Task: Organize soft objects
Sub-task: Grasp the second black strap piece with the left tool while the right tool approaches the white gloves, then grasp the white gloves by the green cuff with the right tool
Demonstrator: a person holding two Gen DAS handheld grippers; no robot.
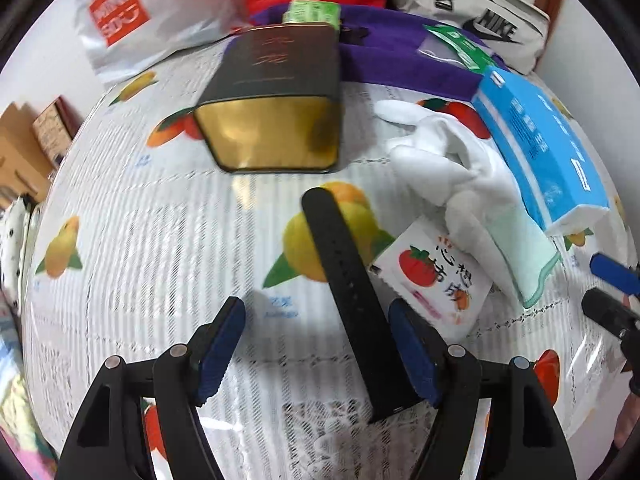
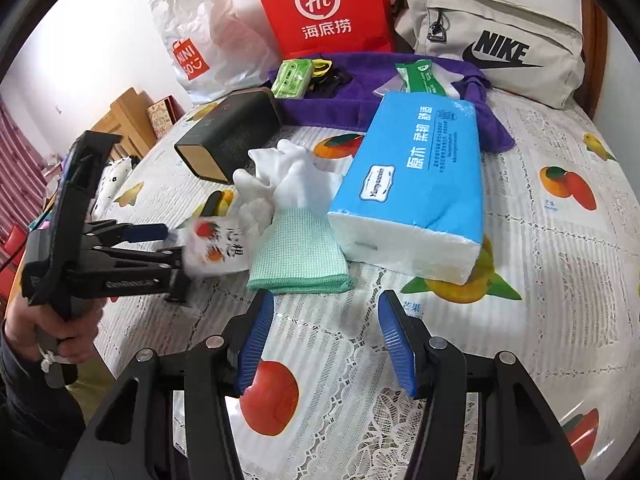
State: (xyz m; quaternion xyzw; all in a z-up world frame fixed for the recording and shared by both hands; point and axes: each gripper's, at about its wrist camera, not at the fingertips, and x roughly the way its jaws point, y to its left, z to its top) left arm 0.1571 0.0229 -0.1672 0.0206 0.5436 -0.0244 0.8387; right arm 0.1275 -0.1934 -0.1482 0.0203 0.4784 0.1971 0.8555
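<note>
On the fruit-print tablecloth [image 1: 132,240], a black strap [image 1: 344,280] lies flat between the spread jaws of the left gripper [image 1: 316,352], its near end close against the right pad [image 1: 412,352] and its far end pointing toward the open tin [image 1: 276,120]. It looks like a rubbery watch band: light, limp enough to droop from any single hold, and thin enough that the pads would have to close low on the cloth to catch it; a pinch across its width near the middle seems the safest hold. Just right of it sits a small tissue packet [image 1: 436,280], and beyond that a white glove [image 2: 288,188] with a green cuff [image 2: 300,256], touching the blue tissue pack [image 2: 416,192]. The glove is soft and floppy, likely best taken at the bunched cuff, where the knit gives the ribbed pads something to bite. The tissue pack is bulky yet squashy and light, wider than an easy grip along its length. The right gripper [image 2: 328,344] hangs with jaws apart and empty, just short of the cuff. A purple towel [image 2: 352,100] lies at the back.
</note>
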